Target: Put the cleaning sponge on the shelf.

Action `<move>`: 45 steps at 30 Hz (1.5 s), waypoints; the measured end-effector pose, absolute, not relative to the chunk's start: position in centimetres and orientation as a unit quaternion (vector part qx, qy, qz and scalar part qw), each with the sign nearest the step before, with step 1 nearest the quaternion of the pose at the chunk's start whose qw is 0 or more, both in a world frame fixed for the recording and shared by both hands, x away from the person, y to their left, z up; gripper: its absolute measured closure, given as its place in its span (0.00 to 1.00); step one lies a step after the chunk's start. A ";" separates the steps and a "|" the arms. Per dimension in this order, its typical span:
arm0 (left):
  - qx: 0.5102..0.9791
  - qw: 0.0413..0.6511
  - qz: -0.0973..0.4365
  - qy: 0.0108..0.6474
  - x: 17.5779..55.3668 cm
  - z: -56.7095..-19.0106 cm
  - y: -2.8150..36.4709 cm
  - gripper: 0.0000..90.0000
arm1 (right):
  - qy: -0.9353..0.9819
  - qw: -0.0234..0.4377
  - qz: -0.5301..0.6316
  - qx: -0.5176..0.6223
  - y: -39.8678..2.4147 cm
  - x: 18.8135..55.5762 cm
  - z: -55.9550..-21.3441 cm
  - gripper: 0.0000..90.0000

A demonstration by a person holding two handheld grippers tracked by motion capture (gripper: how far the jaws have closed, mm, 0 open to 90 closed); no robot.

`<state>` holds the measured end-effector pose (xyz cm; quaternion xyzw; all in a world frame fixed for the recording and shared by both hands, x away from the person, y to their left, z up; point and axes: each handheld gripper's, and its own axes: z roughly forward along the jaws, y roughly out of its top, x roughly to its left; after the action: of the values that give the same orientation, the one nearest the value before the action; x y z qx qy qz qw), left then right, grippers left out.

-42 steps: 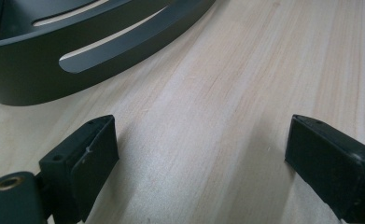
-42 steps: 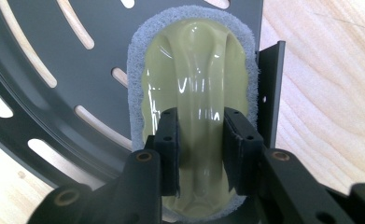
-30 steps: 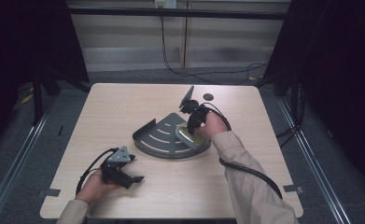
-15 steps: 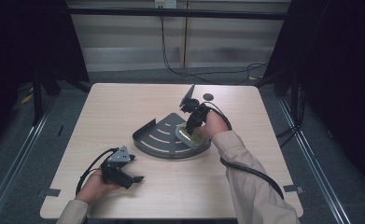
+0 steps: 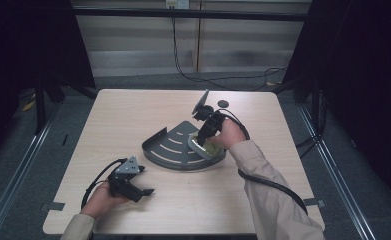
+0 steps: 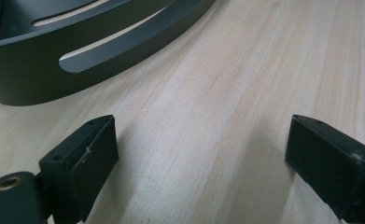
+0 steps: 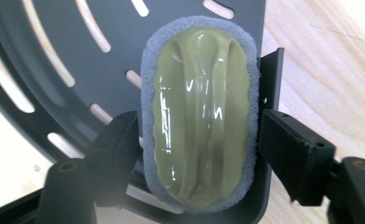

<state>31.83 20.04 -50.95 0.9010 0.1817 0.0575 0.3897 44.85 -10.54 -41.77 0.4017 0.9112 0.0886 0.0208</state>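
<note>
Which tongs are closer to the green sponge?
The right. The right tongs sit around the sponge in the grey tray, jaws just opened, one each side. The left tongs rest far off near the table's front edge.

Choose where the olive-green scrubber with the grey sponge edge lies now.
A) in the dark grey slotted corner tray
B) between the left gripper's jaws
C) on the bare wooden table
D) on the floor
A: the olive-green scrubber lies flat on the dark grey slotted corner tray, between the jaws of the right gripper, which have just been opening.
</note>
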 end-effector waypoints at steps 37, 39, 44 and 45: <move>0.901 0.390 0.057 0.182 31.8 -51.0 20.0 0.10 | 0.909 0.016 0.117 0.400 -14.7 42.0 -39.0 0.19; 0.901 0.390 0.057 0.182 31.8 -51.0 20.0 0.10 | 0.909 0.017 0.115 0.401 -14.9 41.7 -38.9 0.19; 0.900 0.391 0.058 0.182 31.8 -51.0 20.0 0.10 | 0.912 0.018 0.121 0.392 -15.5 41.1 -38.6 0.20; 0.900 0.391 0.058 0.182 31.8 -51.0 20.0 0.10 | 0.911 0.017 0.118 0.394 -15.6 41.0 -38.5 0.20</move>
<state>31.83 20.03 -50.97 0.9005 0.1822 0.0579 0.3906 40.98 -15.55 -38.48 0.3942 0.9112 0.1185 0.0171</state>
